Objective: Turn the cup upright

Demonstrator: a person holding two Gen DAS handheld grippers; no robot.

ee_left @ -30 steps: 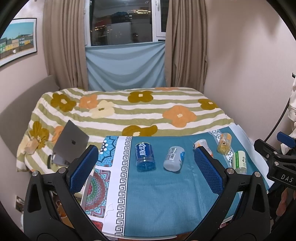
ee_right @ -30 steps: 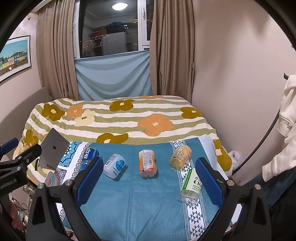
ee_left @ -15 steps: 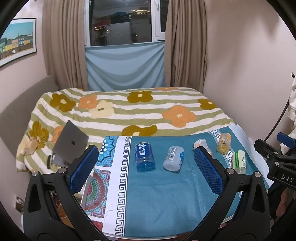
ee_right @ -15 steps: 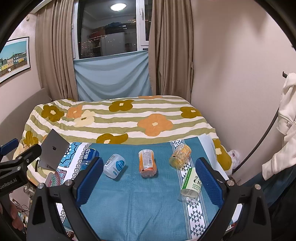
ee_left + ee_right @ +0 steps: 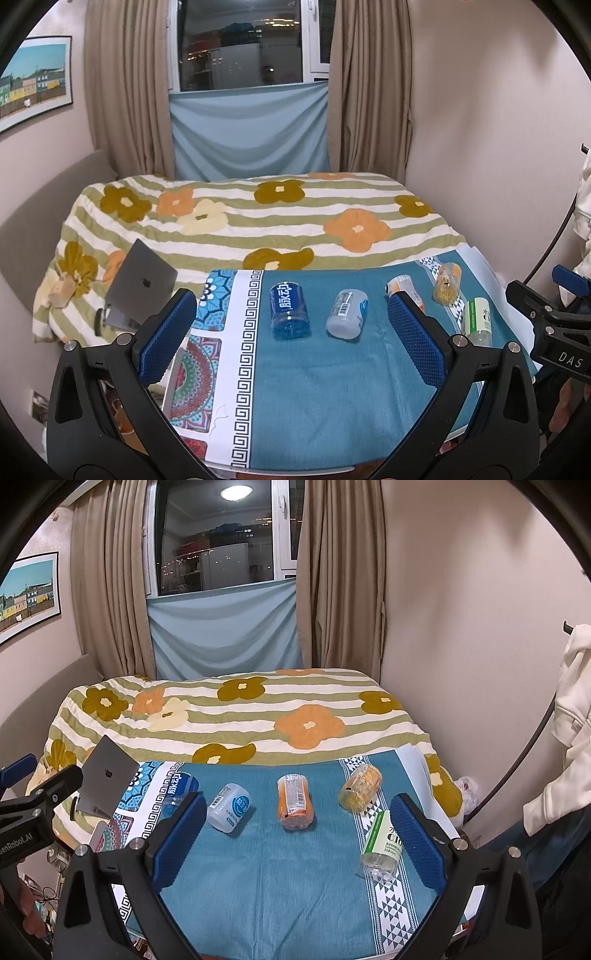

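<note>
Several cut-bottle cups lie on their sides in a row on a teal cloth (image 5: pixel 266 878): a blue one (image 5: pixel 289 310) (image 5: pixel 178 789), a white one (image 5: pixel 348 313) (image 5: pixel 229 807), an orange one (image 5: pixel 294 800) (image 5: pixel 402 287), a yellow one (image 5: pixel 360 786) (image 5: pixel 447 283) and a green-labelled one (image 5: pixel 380 845) (image 5: pixel 478 320). My left gripper (image 5: pixel 291 328) is open and empty, held above the cloth in front of the blue and white cups. My right gripper (image 5: pixel 297 832) is open and empty, in front of the orange cup.
The cloth covers a table at the foot of a bed with a flowered striped quilt (image 5: pixel 258 218). A grey laptop (image 5: pixel 142 284) stands at the left on the bed's edge. A wall (image 5: pixel 461 627) and a hanging white garment (image 5: pixel 569 716) are on the right.
</note>
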